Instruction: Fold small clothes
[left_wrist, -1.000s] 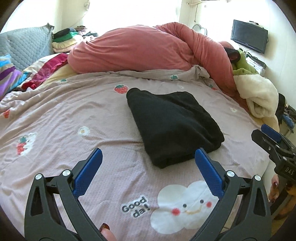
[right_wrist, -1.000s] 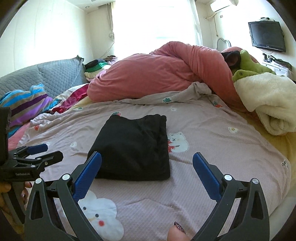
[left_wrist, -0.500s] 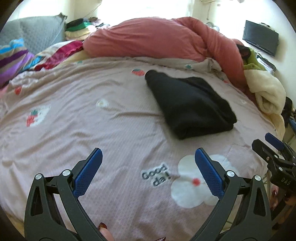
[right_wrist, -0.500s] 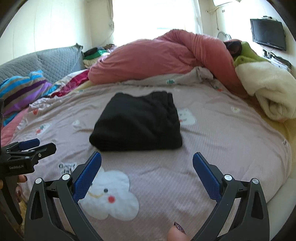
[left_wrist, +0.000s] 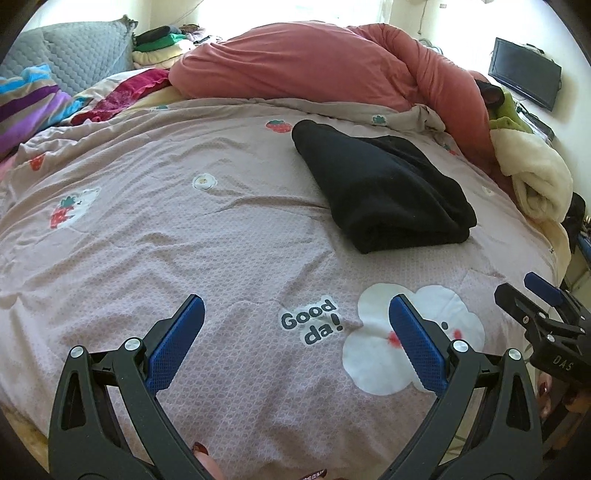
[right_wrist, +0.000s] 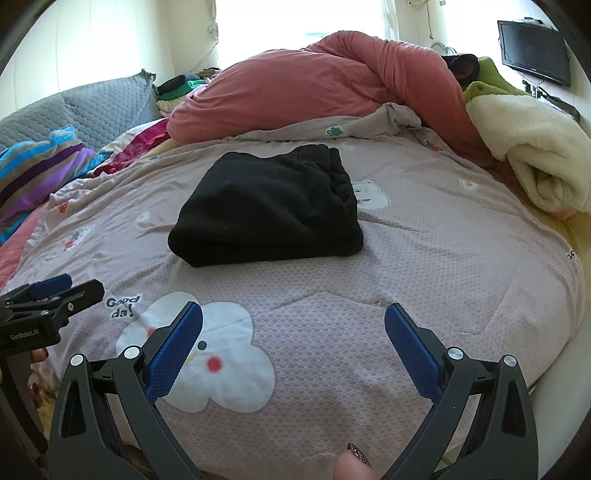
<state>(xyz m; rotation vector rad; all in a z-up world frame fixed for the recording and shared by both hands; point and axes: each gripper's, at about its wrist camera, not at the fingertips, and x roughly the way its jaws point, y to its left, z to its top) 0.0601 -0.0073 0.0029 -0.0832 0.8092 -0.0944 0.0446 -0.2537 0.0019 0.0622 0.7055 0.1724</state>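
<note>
A black garment (left_wrist: 380, 192) lies folded into a compact rectangle on the mauve printed bed cover (left_wrist: 184, 229); it also shows in the right wrist view (right_wrist: 269, 206). My left gripper (left_wrist: 293, 314) is open and empty, held above the near edge of the bed, well short of the garment. My right gripper (right_wrist: 293, 321) is open and empty too, over the cloud print (right_wrist: 207, 354). Each gripper shows at the side of the other's view, the right one (left_wrist: 546, 321) and the left one (right_wrist: 48, 299).
A bunched pink duvet (left_wrist: 314, 66) lies across the back of the bed. A cream fleece blanket (right_wrist: 532, 147) is rolled at the right. Striped and quilted pillows (left_wrist: 33, 103) sit at the left. A wall TV (right_wrist: 532, 51) hangs at the far right.
Both grippers have drawn back from the folded black garment toward the near edge of the bed. The garment has stayed where it lay. Both grippers stay open.
</note>
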